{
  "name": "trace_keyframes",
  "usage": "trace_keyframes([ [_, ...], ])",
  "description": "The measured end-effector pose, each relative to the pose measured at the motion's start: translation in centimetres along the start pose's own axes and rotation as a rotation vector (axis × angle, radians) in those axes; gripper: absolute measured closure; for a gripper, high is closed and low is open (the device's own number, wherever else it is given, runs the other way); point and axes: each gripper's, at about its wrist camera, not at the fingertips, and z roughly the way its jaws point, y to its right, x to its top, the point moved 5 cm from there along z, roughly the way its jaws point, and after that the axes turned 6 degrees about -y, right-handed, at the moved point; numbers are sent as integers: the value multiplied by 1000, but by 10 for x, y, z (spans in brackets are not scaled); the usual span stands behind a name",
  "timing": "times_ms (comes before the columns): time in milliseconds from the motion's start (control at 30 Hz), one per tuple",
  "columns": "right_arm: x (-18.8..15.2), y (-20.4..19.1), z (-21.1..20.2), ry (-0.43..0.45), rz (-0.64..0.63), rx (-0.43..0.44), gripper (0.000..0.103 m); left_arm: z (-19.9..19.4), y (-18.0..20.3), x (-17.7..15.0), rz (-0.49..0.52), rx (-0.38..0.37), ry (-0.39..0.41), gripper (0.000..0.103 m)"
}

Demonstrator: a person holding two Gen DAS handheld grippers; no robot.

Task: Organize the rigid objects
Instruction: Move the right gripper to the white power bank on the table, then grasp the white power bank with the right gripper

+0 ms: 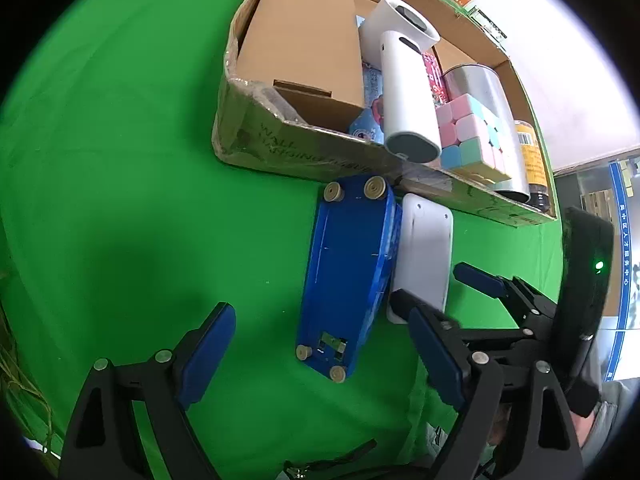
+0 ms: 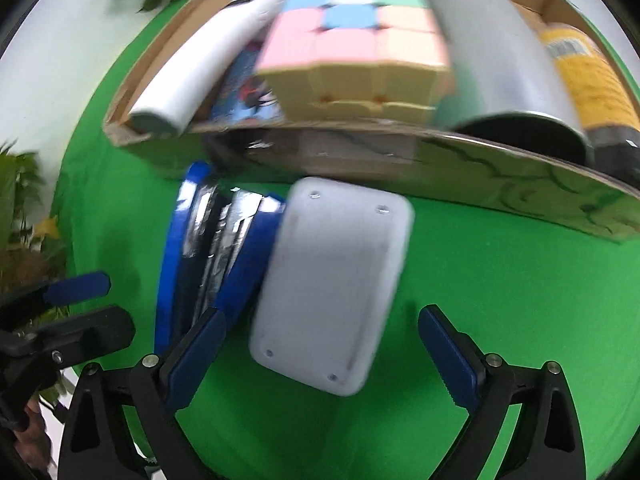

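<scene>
A blue stapler-like tool (image 1: pixel 348 272) lies on the green cloth, base with round feet turned toward the left wrist camera. Its near end sits between the open fingers of my left gripper (image 1: pixel 322 354), and the pads stand apart from it. Leaning against its right side is a white flat rounded device (image 1: pixel 426 256). In the right wrist view this white device (image 2: pixel 332 284) has its near end between the open fingers of my right gripper (image 2: pixel 324 356), untouched. The blue tool (image 2: pixel 244 264) is just left of the left finger. The right gripper (image 1: pixel 440 290) also shows straddling the white device.
A cardboard box (image 1: pixel 304 152) stands right behind both objects. It holds a white handheld appliance (image 1: pixel 404 92), a pastel cube (image 1: pixel 472 136), a silver tin (image 1: pixel 484 84), a yellow-labelled jar (image 1: pixel 530 152) and a brown carton (image 1: pixel 304 32). Open green cloth (image 1: pixel 120 160) lies to the left.
</scene>
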Motion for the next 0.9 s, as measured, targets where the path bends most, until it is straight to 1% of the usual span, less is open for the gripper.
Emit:
trace_keyframes([
  [33,-1,-1,4,-13,-15,-14,8,1,-1,1,-2,-3,-2,15],
  [100,-2,0,7,2,-3,10,6,2,-2,-1,-8,-9,-7,15],
  [200,-3,5,5,25,9,10,7,2,-2,-3,-6,-7,-10,15],
  [233,-4,6,4,31,4,7,10,2,-2,-4,-4,-6,-12,15],
  [267,-6,8,3,39,-13,-21,18,2,-2,-4,-3,-3,-15,15],
  [300,-9,7,3,42,-36,-45,19,3,0,-5,-2,-1,-15,15],
  [400,-14,7,3,57,-74,-56,26,5,9,-3,1,1,-10,15],
  [433,-18,6,3,62,-81,-56,29,5,12,-4,1,-1,-8,15],
  [467,-20,8,2,66,-89,-59,34,3,12,-4,0,-2,-7,15],
  [533,-26,12,0,69,-116,-77,36,3,16,-5,0,-1,-3,15],
  [633,-42,26,-3,74,-144,-102,39,3,22,-7,7,-5,2,15],
  [733,-59,48,-8,76,-151,-125,39,6,38,-7,26,-27,7,15],
  [833,-74,72,-14,68,-113,-131,39,13,62,-8,37,-86,-4,15],
  [900,-89,96,-21,57,-66,-124,39,22,79,-6,54,-123,-19,15],
])
